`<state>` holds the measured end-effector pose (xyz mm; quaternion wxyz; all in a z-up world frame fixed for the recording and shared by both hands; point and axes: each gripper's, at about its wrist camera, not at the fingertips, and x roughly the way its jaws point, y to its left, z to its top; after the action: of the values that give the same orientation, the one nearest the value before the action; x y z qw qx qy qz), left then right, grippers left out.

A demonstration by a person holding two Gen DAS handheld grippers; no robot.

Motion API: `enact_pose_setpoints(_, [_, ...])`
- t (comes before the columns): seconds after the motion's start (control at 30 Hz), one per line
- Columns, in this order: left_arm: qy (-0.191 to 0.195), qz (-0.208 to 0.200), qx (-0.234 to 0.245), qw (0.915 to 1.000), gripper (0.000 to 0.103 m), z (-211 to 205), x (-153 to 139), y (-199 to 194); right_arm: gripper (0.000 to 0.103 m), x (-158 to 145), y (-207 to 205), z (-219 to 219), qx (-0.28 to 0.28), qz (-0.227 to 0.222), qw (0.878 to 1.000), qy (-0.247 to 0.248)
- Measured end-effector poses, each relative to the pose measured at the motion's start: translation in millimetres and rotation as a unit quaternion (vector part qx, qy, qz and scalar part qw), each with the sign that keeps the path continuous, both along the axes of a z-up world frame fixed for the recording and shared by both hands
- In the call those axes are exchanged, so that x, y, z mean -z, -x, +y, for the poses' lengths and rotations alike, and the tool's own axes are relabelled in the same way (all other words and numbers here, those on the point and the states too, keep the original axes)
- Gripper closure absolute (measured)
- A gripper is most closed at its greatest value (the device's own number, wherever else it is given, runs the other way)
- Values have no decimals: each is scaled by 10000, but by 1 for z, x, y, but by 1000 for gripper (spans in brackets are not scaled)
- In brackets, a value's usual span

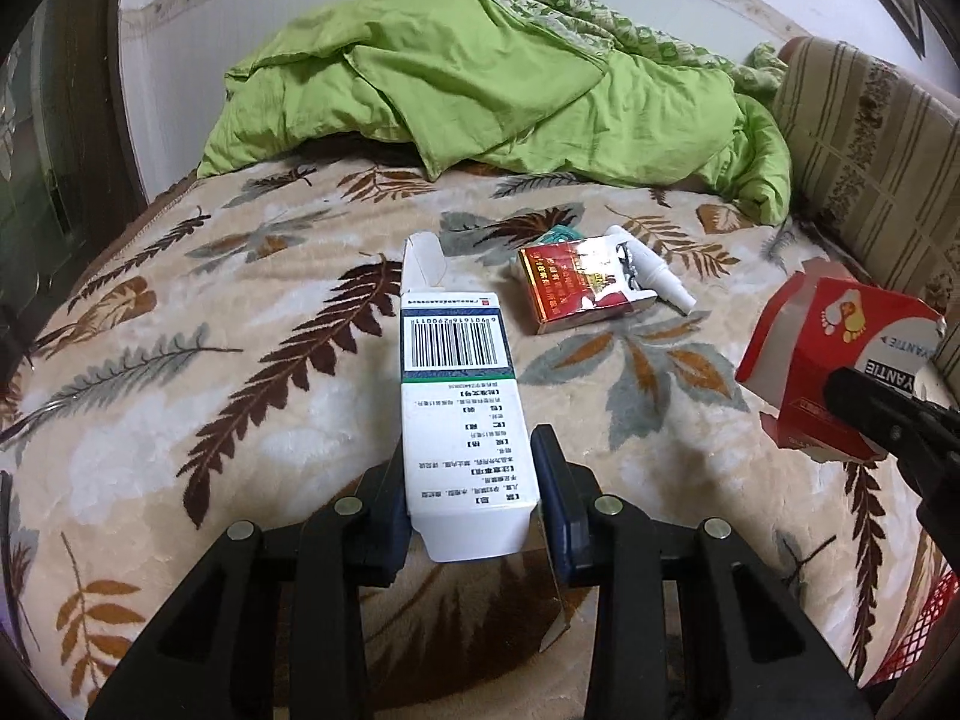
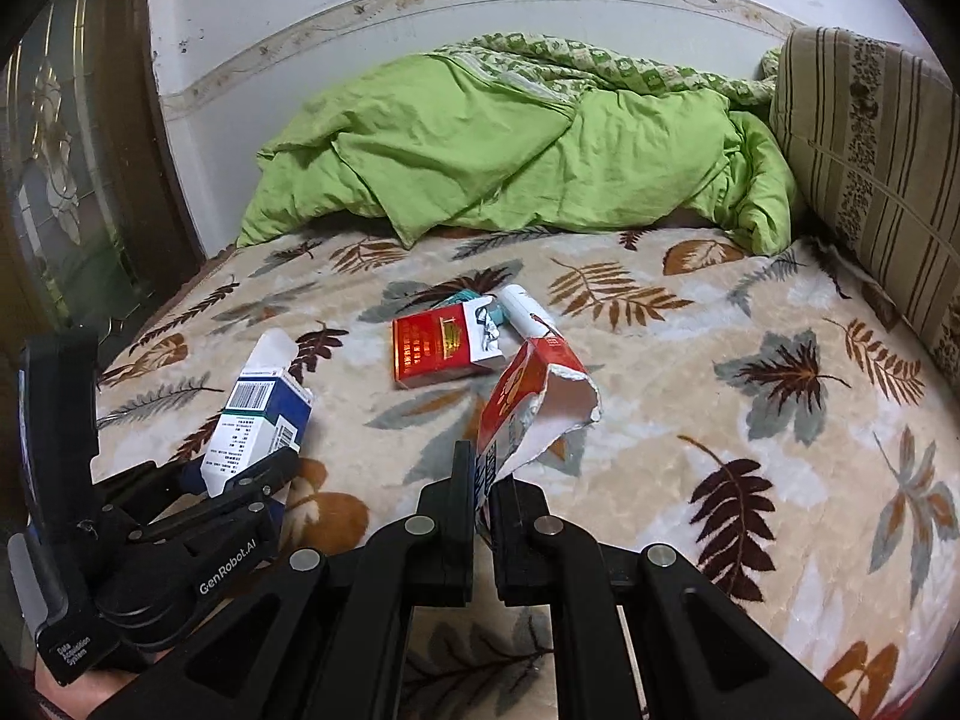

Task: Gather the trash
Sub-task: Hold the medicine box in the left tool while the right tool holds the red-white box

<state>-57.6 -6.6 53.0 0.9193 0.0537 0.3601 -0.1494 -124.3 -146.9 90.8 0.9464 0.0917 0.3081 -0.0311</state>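
My left gripper [image 1: 471, 468] is shut on a white and blue carton with a barcode [image 1: 459, 384], held above the bed with its open flap pointing away. The same carton [image 2: 258, 420] shows at the left of the right wrist view, in the left gripper [image 2: 252, 468]. My right gripper [image 2: 480, 468] is shut on a torn red and white box [image 2: 534, 396], which also appears at the right edge of the left wrist view as the torn red box [image 1: 828, 354]. A red cigarette pack [image 1: 576, 288] [image 2: 441, 351] and a white spray bottle [image 1: 651, 270] [image 2: 528, 309] lie on the blanket.
The bed carries a leaf-patterned blanket [image 2: 750, 420]. A crumpled green duvet [image 2: 510, 162] is piled at the far end, and a striped cushion [image 2: 870, 150] lies along the right side. A dark door frame [image 2: 78, 180] stands at the left. A red mesh item [image 1: 936, 630] shows at the lower right.
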Motion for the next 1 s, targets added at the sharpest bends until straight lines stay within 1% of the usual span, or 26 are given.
enact_pose_setpoints(0.23, [-42,-15,-7,10000,68,-1,0,1,98,1,0,-4,53,36,9999,-97])
enact_pose_setpoints(0.63, [-132,-125,90,9998,68,-3,-2,6,98,2,-1,-6,80,50,9999,-123])
enact_pose_setpoints(1.0, [-175,-187,119,9996,68,-4,-3,9,98,-3,6,-10,146,-55,9996,-222])
